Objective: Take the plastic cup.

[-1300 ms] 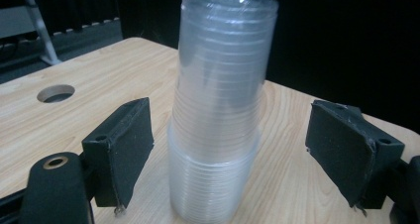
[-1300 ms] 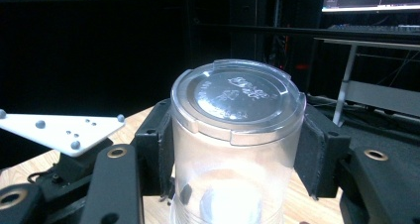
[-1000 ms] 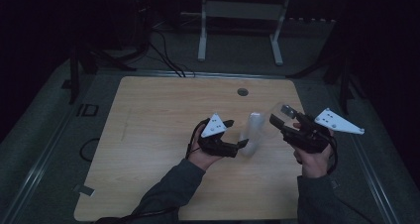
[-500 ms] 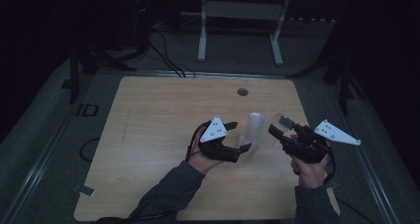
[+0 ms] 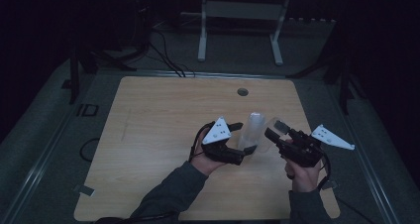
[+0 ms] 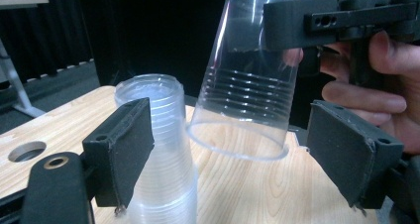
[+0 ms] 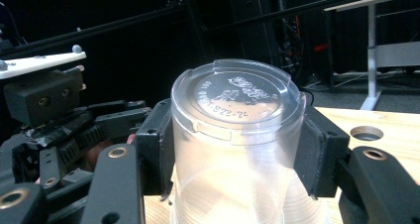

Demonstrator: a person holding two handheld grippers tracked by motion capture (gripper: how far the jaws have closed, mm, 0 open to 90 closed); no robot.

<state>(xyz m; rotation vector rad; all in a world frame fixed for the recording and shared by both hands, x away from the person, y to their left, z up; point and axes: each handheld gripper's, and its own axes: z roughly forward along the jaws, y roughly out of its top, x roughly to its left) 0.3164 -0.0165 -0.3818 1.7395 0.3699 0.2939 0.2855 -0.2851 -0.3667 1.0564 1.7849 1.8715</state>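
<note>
A stack of clear plastic cups (image 6: 158, 149) stands upside down on the wooden table (image 5: 163, 115), right of centre (image 5: 254, 130). My left gripper (image 6: 237, 154) lies low beside it with its jaws wide apart; the left pad (image 6: 124, 149) is against the stack and the right pad (image 6: 351, 154) stands free. My right gripper (image 7: 237, 149) is shut on a single clear cup (image 7: 237, 115), held bottom up. That cup (image 6: 247, 85) hangs tilted just right of the stack, its rim between the left jaws. In the high view the right gripper (image 5: 275, 130) reaches in from the right.
A round cable hole (image 5: 242, 91) sits near the table's far edge. A white metal stand (image 5: 242, 16) and loose cables (image 5: 168, 60) lie on the dark floor behind. Bare wood stretches across the table's left half.
My right gripper has sunk toward the table with the single cup, closer to the stack and the left jaws. The left gripper has stayed where it was.
</note>
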